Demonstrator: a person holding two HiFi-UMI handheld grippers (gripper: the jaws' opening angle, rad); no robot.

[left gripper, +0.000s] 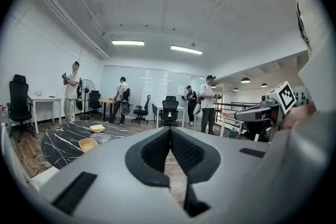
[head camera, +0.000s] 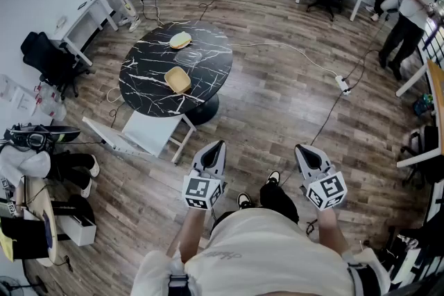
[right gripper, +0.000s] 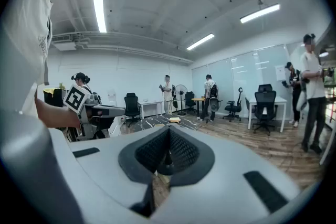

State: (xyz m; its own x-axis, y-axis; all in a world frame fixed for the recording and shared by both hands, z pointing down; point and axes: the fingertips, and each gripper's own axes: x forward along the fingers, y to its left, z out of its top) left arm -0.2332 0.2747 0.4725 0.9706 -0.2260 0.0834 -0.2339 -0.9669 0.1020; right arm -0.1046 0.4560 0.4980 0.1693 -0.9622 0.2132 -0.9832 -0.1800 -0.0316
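Note:
I hold both grippers in front of me above the wood floor, pointing forward, and neither touches anything. In the head view the left gripper [head camera: 216, 145] is shut with nothing between its jaws. The right gripper [head camera: 304, 148] is also shut and holds nothing. In the left gripper view the left gripper's [left gripper: 169, 131] dark pads meet at the tips. The right gripper's [right gripper: 168, 131] pads also meet in its own view. Ahead stands a round black marble table [head camera: 146, 76]. On it lie a yellow tray [head camera: 177, 80] and a second yellow dish [head camera: 180, 40].
A white stand [head camera: 146, 132] leans beside the table's near edge. A cable with a power strip [head camera: 342, 84] runs across the floor at right. Desks, office chairs and several standing people ring the room. A seated person's legs [head camera: 69, 166] are at left.

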